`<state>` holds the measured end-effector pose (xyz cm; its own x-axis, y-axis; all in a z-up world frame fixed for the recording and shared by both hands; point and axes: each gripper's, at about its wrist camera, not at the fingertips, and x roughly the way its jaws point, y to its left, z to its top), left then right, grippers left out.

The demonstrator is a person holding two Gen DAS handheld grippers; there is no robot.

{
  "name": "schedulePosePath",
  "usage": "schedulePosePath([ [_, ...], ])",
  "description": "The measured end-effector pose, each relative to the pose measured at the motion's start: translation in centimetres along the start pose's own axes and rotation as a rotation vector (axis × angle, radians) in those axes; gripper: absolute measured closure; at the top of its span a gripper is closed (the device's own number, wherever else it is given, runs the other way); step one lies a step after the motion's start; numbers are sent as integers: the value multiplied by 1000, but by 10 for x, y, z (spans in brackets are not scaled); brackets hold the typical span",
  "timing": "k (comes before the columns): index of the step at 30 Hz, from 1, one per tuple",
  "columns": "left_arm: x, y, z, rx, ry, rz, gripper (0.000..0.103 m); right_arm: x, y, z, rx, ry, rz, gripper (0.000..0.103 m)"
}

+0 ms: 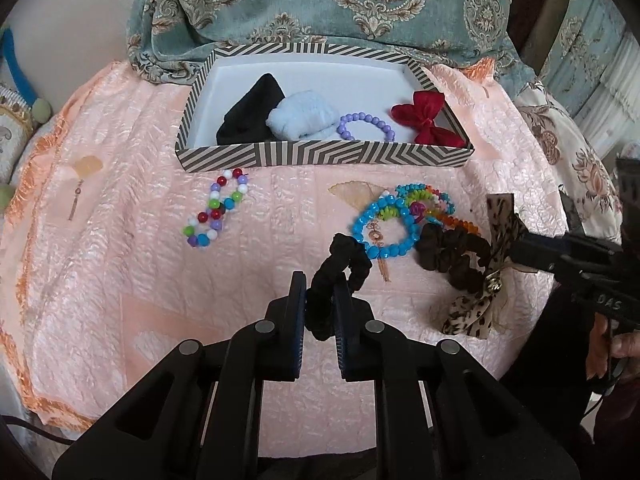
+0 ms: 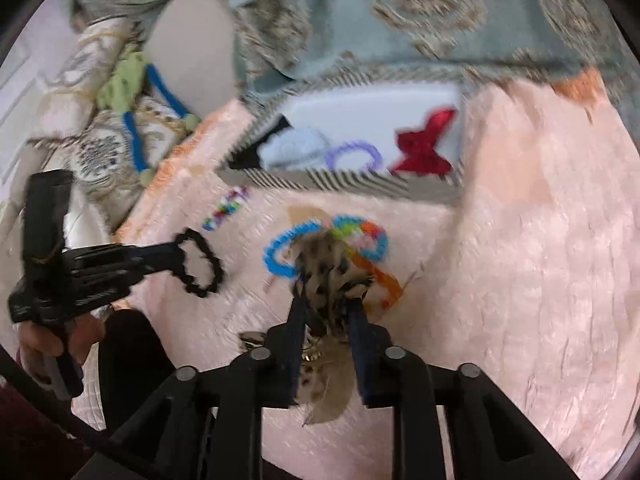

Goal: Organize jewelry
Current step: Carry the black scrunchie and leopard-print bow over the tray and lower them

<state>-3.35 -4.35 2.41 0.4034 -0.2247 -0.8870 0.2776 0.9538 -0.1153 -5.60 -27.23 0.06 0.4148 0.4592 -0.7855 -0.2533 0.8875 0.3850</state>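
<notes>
the left gripper [image 1: 320, 300] is closed on a black scrunchie [image 1: 344, 260], which hangs from the pads just above the pink cloth [image 1: 120, 280]. the right gripper [image 2: 326, 312] is clamped on a leopard bow [image 2: 336, 272]; in the left view the bow [image 1: 476, 312] sits against a brown scrunchie [image 1: 452, 256].

what could go wrong: the black scrunchie is soft and only a small part is pinched, so i think it may slip out on the way to the box [image 1: 320, 154]. the bow touches the brown scrunchie and lies near the pile of bracelets [image 1: 404, 216], so a quick lift may drag them along. the right view is blurred, so i cannot tell how much of the bow is between the pads. both grippers go toward one box, and they may hit each other above it.

edges and room: the front wall of the box stands up, so each item must go over it. inside, a black cloth [image 1: 256, 112], a blue cloth [image 1: 304, 116], a purple bracelet [image 1: 366, 126] and a red bow [image 1: 424, 118] fill the front part; the back part is free. a mixed bead bracelet [image 1: 218, 208] lies alone at the left, well apart from the left gripper. the cloth in front is open.
</notes>
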Motion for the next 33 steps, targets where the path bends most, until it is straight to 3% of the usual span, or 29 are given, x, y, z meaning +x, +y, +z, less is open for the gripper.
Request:
schedulePosePath([
  [1, -1, 1, 0, -5, -1, -1, 91, 2, -6, -3, 33, 12, 6, 51],
  [2, -2, 2, 0, -9, -3, -4, 91, 4, -11, -6, 59, 21, 12, 46],
  [6, -4, 4, 0, -21, -8, -11, 91, 19, -19, -16, 106, 53, 15, 45],
  [7, -4, 3, 0, -22, -8, -12, 91, 24, -21, -17, 118, 54, 26, 47],
  [10, -5, 2, 0, -21, -8, -12, 91, 35, -21, -18, 103, 42, 25, 77],
  [12, -8, 1, -1, -18, -10, -12, 91, 32, -18, -19, 85, 22, 31, 85],
  [23, -36, 7, 20, -52, -98, -27, 91, -33, -2, 10, 6, -150, 47, 87],
  [33, -35, 5, 62, -88, -149, -31, 91, -49, 6, 59, -10, -246, 43, 87],
])
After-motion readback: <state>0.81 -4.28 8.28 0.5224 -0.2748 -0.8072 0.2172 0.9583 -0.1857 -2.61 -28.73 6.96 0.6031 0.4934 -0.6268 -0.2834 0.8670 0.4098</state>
